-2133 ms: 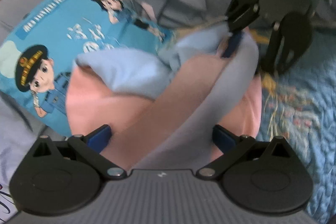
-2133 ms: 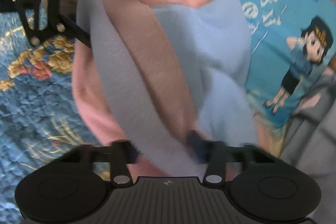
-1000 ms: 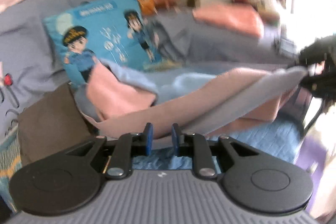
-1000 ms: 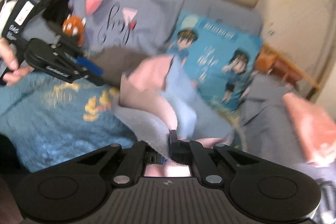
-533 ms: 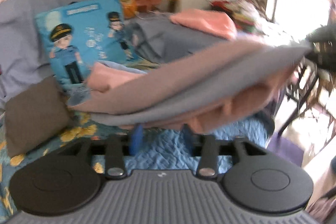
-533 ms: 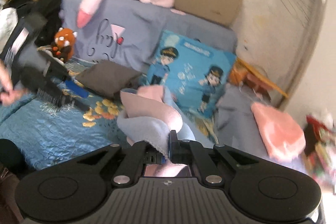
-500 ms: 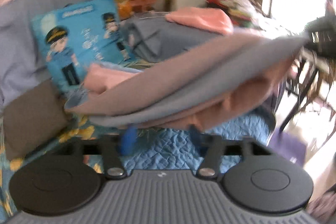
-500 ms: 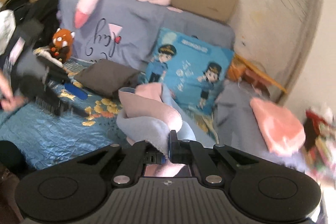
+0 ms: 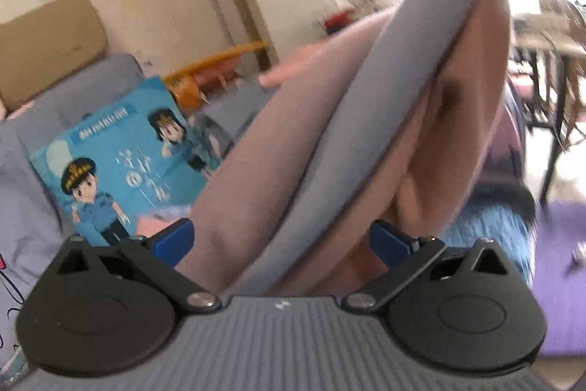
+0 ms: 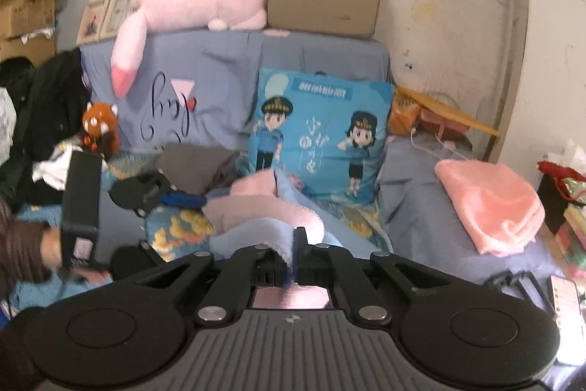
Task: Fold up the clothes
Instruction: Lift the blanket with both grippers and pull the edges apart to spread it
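A pink and grey-blue fleece garment (image 9: 366, 134) hangs slanting from the upper right of the left wrist view, where the dark right gripper holds its end. It runs down between the wide-spread blue pads (image 9: 172, 240) of my left gripper (image 9: 280, 240). Those jaws are opening, and the pads do not press the cloth. In the right wrist view my right gripper (image 10: 295, 244) is shut on the garment's light-blue edge (image 10: 263, 233), and the cloth trails toward the left gripper's blue pad (image 10: 183, 199).
A blue cartoon cushion (image 10: 318, 134) leans on the grey-covered sofa back. A folded pink cloth (image 10: 490, 204) lies at right and a folded dark garment (image 10: 194, 163) left of the cushion. A blue quilted spread (image 9: 487, 226) lies below. A person's brown sleeve (image 10: 18, 244) shows at the left edge.
My left gripper's jaws went from nearly shut on the garment to wide apart and moved in close under it. The right gripper rose, so the cloth now hangs steeply.
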Demonstrator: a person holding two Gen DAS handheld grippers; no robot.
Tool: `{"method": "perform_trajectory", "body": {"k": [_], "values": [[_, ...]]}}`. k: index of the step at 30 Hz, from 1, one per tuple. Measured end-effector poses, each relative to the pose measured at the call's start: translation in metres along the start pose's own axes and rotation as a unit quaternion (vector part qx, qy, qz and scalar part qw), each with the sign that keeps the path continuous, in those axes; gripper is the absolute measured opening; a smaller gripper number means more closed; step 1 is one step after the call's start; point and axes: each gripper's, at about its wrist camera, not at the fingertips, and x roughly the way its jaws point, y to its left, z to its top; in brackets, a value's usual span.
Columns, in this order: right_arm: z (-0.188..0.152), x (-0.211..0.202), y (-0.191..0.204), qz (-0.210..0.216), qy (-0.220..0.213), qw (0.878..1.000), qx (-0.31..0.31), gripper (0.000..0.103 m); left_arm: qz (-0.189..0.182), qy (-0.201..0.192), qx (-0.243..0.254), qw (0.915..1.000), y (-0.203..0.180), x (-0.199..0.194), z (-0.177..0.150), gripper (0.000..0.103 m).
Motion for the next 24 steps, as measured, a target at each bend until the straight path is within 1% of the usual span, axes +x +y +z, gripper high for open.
{"method": "perform_trajectory", "body": {"k": [2,4,9,11,13,14,16,18,21,23,24], "values": [[0.003,0.001,0.0,0.001,-0.005,1.0,-0.009,0.002,0.017,-0.001,-0.015,0.9997,0.001,0.009,0.009,0.103],[0.003,0.001,0.001,-0.006,-0.003,1.0,-0.023,0.002,0.018,-0.005,-0.044,0.9989,0.009,0.016,0.016,0.103],[-0.003,0.006,-0.003,-0.018,0.008,0.999,-0.029,0.002,0.071,-0.004,-0.056,0.9959,0.028,0.027,0.028,0.103],[-0.007,0.009,-0.002,-0.021,0.012,0.999,-0.037,0.002,0.083,0.007,-0.057,0.9949,0.032,0.034,0.03,0.103],[-0.009,0.01,0.002,-0.013,0.009,0.999,-0.047,0.002,0.05,0.048,-0.069,0.9952,0.039,0.055,0.028,0.103],[-0.01,0.01,0.003,-0.008,0.006,0.999,-0.053,0.002,0.019,0.069,-0.074,0.9947,0.041,0.063,0.024,0.103],[-0.013,0.009,0.006,-0.002,0.005,0.998,-0.067,0.002,-0.043,0.082,-0.062,0.9938,0.041,0.073,0.013,0.103],[-0.016,0.008,0.006,0.001,0.009,0.997,-0.077,0.002,-0.072,0.084,-0.039,0.9931,0.043,0.079,0.004,0.103],[-0.021,0.009,0.003,0.003,0.015,0.996,-0.083,0.002,-0.115,0.098,-0.022,0.9882,0.054,0.09,-0.004,0.103],[-0.025,0.011,-0.003,-0.003,0.022,0.997,-0.073,0.002,-0.124,0.11,-0.025,0.9859,0.065,0.099,-0.008,0.103],[-0.027,0.013,-0.005,-0.004,0.024,0.997,-0.068,0.002,-0.126,0.116,-0.034,0.9846,0.072,0.102,-0.011,0.102]]}}
